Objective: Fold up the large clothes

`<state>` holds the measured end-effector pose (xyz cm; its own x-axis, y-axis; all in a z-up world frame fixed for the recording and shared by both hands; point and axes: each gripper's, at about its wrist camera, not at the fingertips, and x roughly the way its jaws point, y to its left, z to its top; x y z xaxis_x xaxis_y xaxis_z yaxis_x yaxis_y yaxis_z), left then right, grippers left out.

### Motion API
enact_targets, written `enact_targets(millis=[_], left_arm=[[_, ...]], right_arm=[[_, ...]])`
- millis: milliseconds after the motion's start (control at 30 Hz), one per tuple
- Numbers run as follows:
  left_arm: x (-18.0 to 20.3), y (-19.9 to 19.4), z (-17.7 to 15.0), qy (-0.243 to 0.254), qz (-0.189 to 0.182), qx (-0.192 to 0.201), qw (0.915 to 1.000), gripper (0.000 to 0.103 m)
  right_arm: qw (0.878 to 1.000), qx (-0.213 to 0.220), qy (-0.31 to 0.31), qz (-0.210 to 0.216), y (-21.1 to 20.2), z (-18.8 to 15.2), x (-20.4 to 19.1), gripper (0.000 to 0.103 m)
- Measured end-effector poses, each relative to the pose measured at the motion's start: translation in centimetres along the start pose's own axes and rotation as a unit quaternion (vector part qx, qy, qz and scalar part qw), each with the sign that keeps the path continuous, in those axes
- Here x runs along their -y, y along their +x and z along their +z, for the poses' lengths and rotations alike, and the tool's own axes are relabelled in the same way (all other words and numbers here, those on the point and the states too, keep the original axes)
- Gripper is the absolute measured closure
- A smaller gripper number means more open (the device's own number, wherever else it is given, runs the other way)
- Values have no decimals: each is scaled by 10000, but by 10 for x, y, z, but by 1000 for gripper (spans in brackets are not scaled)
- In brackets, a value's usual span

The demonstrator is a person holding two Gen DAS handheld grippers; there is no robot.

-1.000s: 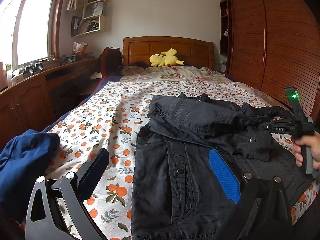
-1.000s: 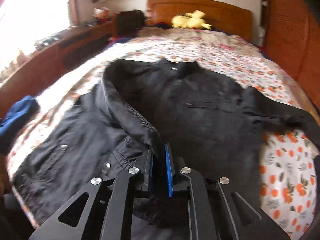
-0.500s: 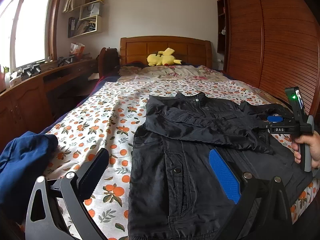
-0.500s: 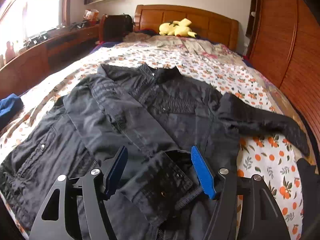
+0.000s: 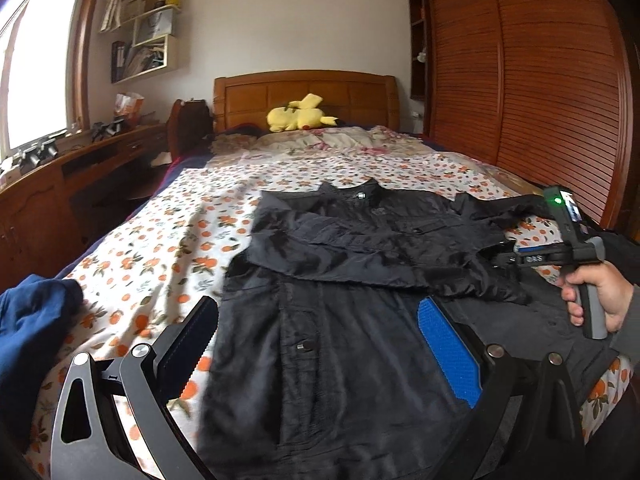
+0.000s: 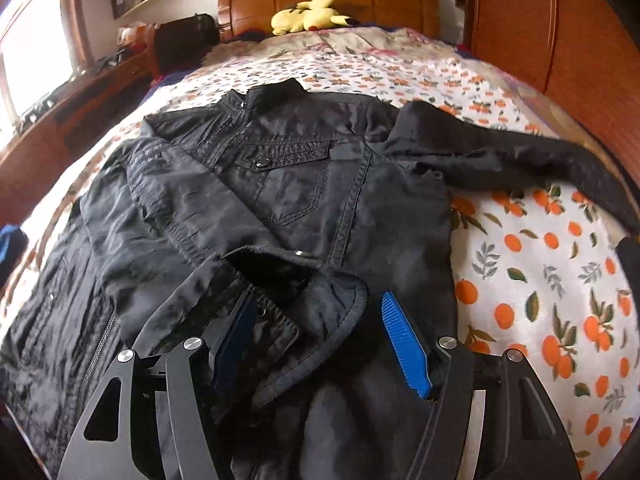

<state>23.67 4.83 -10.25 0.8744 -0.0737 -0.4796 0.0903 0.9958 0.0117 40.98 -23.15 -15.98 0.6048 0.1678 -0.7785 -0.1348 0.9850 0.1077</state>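
Observation:
A black jacket (image 5: 352, 264) lies front up on the bed, collar toward the headboard. One sleeve (image 6: 192, 216) is folded across its chest, with the cuff (image 6: 296, 292) lying between my right gripper's fingers. The other sleeve (image 6: 520, 164) stretches out to the right over the sheet. My right gripper (image 6: 320, 332) is open just above the cuff and holds nothing; it also shows in the left wrist view (image 5: 560, 256), held by a hand. My left gripper (image 5: 316, 336) is open and empty above the jacket's lower hem.
The bed (image 5: 168, 240) has an orange-print sheet. A blue garment (image 5: 28, 332) lies at its left edge. A yellow plush toy (image 5: 298, 118) sits by the headboard. A wooden desk (image 5: 60, 184) runs along the left, a wardrobe (image 5: 540, 80) along the right.
My right gripper was shut on the sleeve cuff, carried it across the jacket, then opened and let it go. My left gripper stayed open and shifted slightly.

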Motion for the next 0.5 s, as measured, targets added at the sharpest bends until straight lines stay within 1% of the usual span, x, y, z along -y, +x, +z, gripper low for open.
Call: enact_targets(millis=[67, 100, 133, 167, 233, 333, 433, 500], left_arm=[[12, 6, -1, 45, -83, -13, 10000, 2], [19, 9, -2, 81, -120, -30, 9999, 2], [24, 11, -3, 108, -145, -37, 9998, 2], [30, 14, -4, 143, -177, -44, 9997, 2], [43, 19, -7, 267, -208, -65, 9994, 2], [57, 23, -9, 440, -254, -81, 9987, 2], [67, 27, -12, 551, -289, -77, 9980, 2], [72, 30, -13, 559, -323, -93, 9979, 2]], right_arm=[[9999, -88, 61, 93, 7, 2, 2, 53], [9999, -116, 39, 80, 9, 2, 1, 66], [9998, -139, -26, 162, 10, 2, 0, 92], [9996, -98, -98, 259, 8, 2, -2, 100], [9987, 217, -324, 341, -6, 1, -6, 101], [9976, 462, -455, 254, -23, -2, -5, 101], [9971, 580, -495, 43, -33, -4, 5, 101], [9979, 483, -436, 73, -35, -5, 14, 101]])
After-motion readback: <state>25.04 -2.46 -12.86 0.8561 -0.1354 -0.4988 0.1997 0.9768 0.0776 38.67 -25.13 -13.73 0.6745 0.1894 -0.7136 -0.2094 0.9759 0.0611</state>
